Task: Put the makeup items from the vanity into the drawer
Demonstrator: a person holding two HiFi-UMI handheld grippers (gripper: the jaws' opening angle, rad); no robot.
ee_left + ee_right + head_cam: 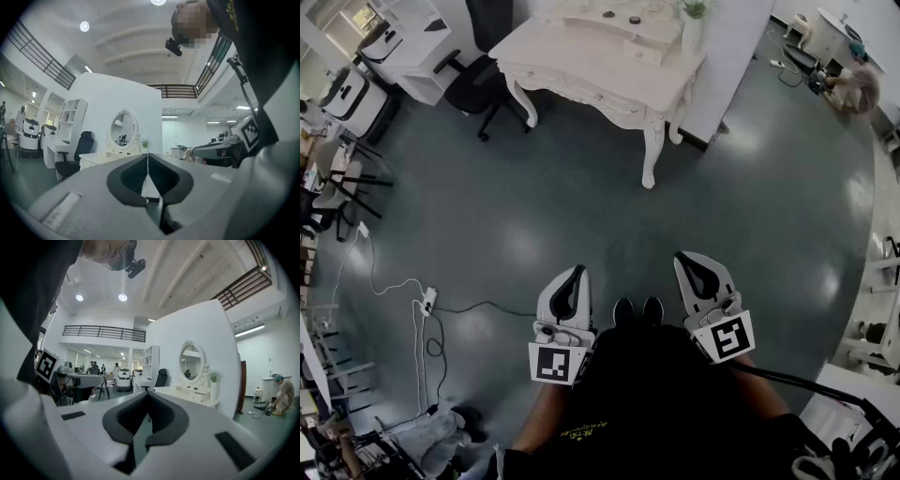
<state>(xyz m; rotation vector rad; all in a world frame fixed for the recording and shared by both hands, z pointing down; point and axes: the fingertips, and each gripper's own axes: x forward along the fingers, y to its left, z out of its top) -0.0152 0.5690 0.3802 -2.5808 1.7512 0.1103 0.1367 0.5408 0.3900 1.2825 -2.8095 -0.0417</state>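
Standing well back from the vanity [581, 58] | left gripper [574, 275] and right gripper [694, 262] both hanging at the waist, jaws pressing together, gripping nothing | makeup items [635, 20] lying on the vanity top, straight ahead, well apart from both | left gripper seeming slightly nearer.

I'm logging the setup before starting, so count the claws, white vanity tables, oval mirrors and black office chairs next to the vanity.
Claws: 2 (left claw, right claw)
White vanity table: 1
Oval mirror: 1
Black office chair: 1
Total: 5
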